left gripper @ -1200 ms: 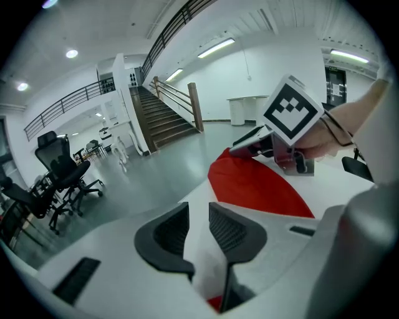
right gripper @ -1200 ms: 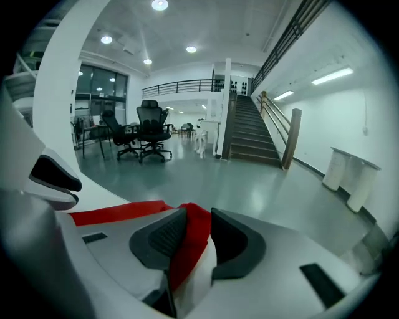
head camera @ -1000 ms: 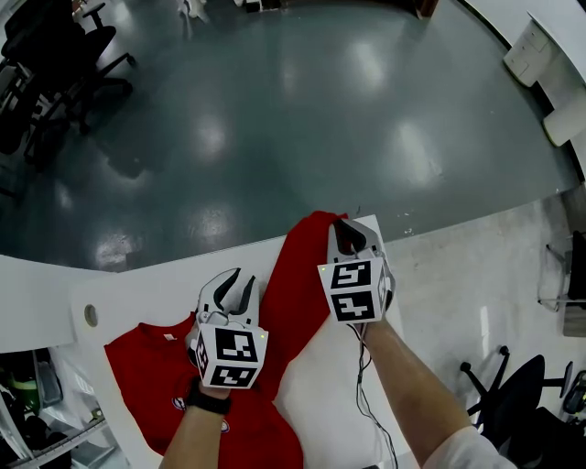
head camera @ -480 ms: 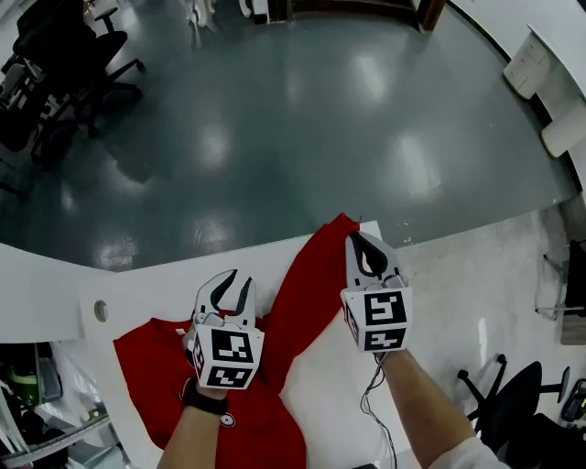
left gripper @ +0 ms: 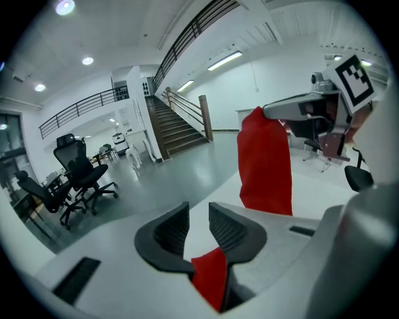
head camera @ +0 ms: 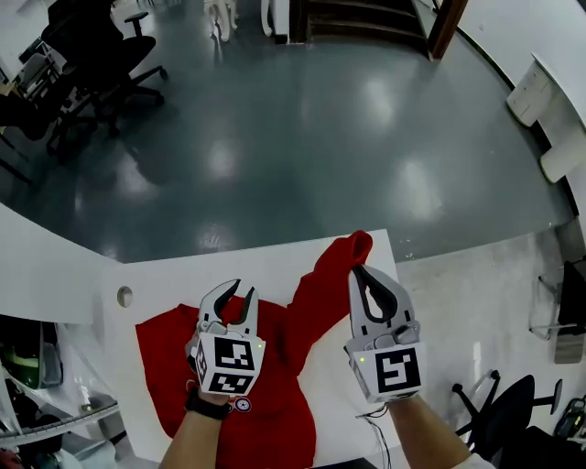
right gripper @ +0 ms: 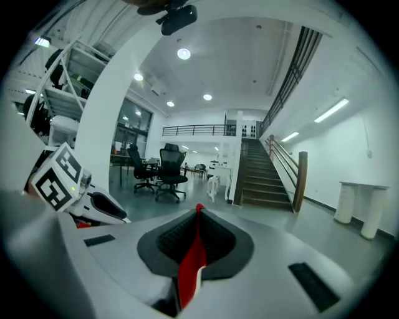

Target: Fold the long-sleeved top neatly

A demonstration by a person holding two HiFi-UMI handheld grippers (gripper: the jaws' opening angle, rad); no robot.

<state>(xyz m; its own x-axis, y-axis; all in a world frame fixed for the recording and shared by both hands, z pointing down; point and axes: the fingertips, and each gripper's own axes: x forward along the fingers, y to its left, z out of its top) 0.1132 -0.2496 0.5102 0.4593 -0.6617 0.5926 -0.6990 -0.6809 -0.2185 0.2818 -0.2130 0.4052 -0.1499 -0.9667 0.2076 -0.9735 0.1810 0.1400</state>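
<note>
The red long-sleeved top (head camera: 174, 366) lies on the white table (head camera: 165, 284). My right gripper (head camera: 356, 269) is shut on the end of its right sleeve (head camera: 325, 293) and holds it up off the table, so the sleeve (left gripper: 265, 162) hangs from the jaws. A thin strip of red cloth (right gripper: 194, 249) is pinched between the pads. My left gripper (head camera: 243, 295) hovers over the top's upper edge near the shoulder. Its jaws stand apart, and bare table shows between the pads (left gripper: 174, 227). At the jaws' root, red cloth (left gripper: 209, 280) shows.
The table's curved far edge drops to a glossy grey floor. Black office chairs (head camera: 101, 64) stand at the far left and a staircase (head camera: 366, 18) at the back. A cable hole (head camera: 124, 296) is in the table left of the top. Shelving (head camera: 27, 385) is at lower left.
My right gripper has risen with the sleeve end, lifting the sleeve clear of the table. The left gripper has also come up a little over the shoulder area.
</note>
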